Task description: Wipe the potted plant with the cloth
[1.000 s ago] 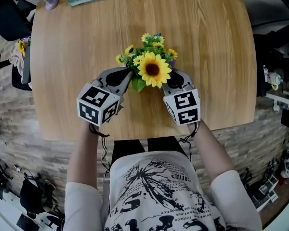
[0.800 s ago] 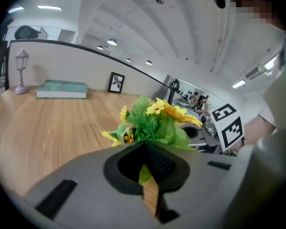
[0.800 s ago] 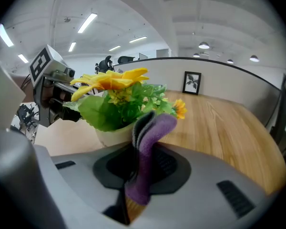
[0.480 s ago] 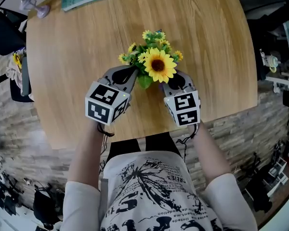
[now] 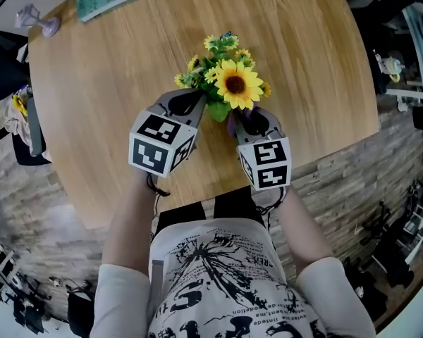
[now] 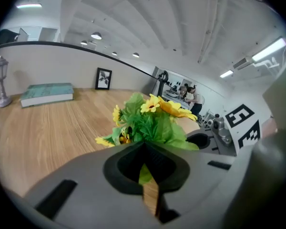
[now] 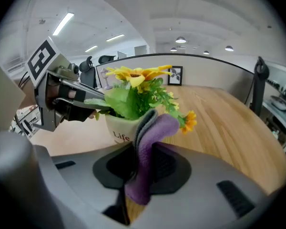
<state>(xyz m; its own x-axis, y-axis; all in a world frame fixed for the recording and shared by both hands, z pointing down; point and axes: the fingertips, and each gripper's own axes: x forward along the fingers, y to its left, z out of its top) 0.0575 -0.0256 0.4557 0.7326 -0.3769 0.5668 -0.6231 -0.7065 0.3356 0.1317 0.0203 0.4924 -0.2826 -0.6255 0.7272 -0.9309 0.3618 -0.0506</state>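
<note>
**Wiping step in hand: leaf steadied, cloth brought up to the pot.**
The potted plant (image 5: 233,83) stands mid-desk (image 5: 113,83). In the head view the left tongs (image 5: 197,103), at its 8 o'clock, are closed on a green leaf (image 7: 93,102). The right tongs (image 5: 245,117), at its 5 o'clock, clamp the purple cloth (image 7: 150,142), whose folded end is just beside the white pot (image 7: 117,128); contact is unclear. The next move likely calls for pressing the cloth on and stroking gently, without tipping the pot.

The potted plant (image 5: 229,83) (white pot, sunflowers, green leaves) is stood upright on the tabletop (image 5: 303,62), with one leaf pinched by the left gripper (image 5: 196,101). The purple cloth (image 7: 150,137) is clamped, folded, in the right gripper (image 5: 243,118), close against the pot.
</note>
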